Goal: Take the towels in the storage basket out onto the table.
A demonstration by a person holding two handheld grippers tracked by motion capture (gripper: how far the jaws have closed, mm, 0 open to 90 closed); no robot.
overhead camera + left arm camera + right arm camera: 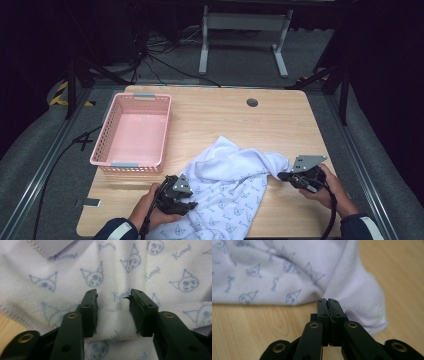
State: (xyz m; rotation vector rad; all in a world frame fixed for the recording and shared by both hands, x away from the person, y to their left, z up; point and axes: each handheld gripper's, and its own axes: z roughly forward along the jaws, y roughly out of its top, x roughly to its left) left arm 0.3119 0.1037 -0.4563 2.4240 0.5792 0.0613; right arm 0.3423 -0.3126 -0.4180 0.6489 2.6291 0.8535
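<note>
Right gripper (328, 300) jaws pinched on white cat-print towel (227, 185) corner | left gripper (113, 298) jaws half-open astride fold, unclamped | advice: close left before pulling taut.

- Left gripper (186, 204): black body beside the white printed towel (227, 190), with a grey three-cornered plate on top pierced by small holes; a black cable trails back along the forearm.
- Right gripper (281, 176): black, at the towel's far edge, same grey plate, black cable running to the sleeve.
- Jaws: matt black, with brass-coloured rivets at the link pivots and small dark screw holes; the pads are ribbed along the inner faces.
- Sleeves: dark navy, with a pale band on the left one.
</note>
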